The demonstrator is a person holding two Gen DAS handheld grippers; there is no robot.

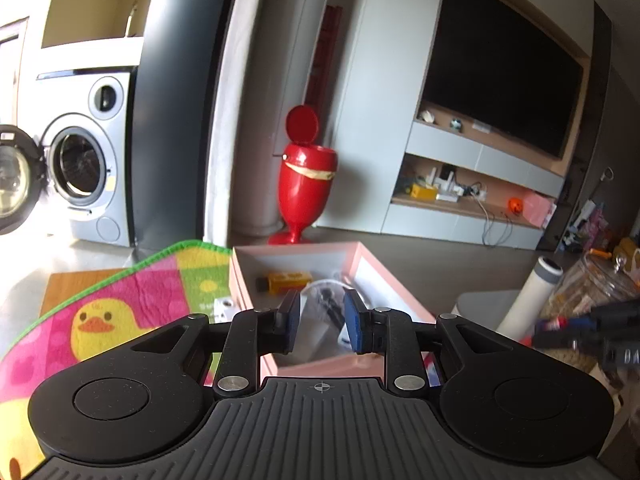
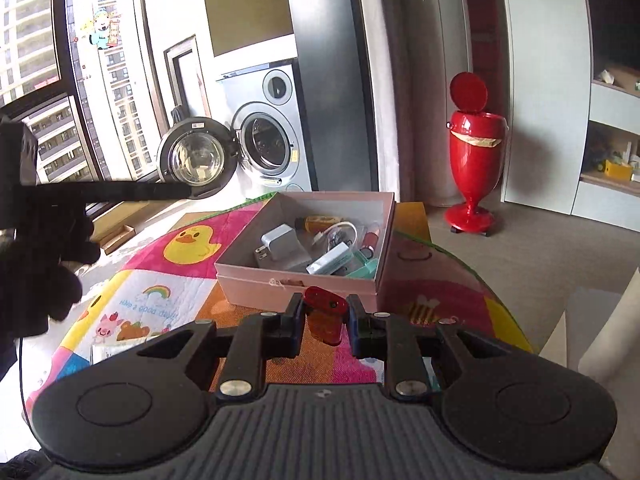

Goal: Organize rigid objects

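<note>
A pink open box (image 2: 256, 276) stands on a colourful play mat (image 2: 192, 248). It holds a white charger (image 2: 278, 242), a yellow tube (image 2: 320, 222), a white block (image 2: 330, 264), a cable and other small items. My right gripper (image 2: 323, 312) is shut on a small red translucent object (image 2: 325, 314), just in front of the box's near wall. My left gripper (image 1: 321, 314) is open and empty, hovering over the same box (image 1: 320, 364), where the yellow tube (image 1: 289, 281) and a bagged cable (image 1: 326, 300) show.
A red pedal bin (image 2: 474, 160) stands on the floor behind the table. A washing machine (image 2: 272, 140) with its door open is at the back left. A white roll (image 1: 528, 300) and a glass jar (image 1: 592, 284) sit to the right.
</note>
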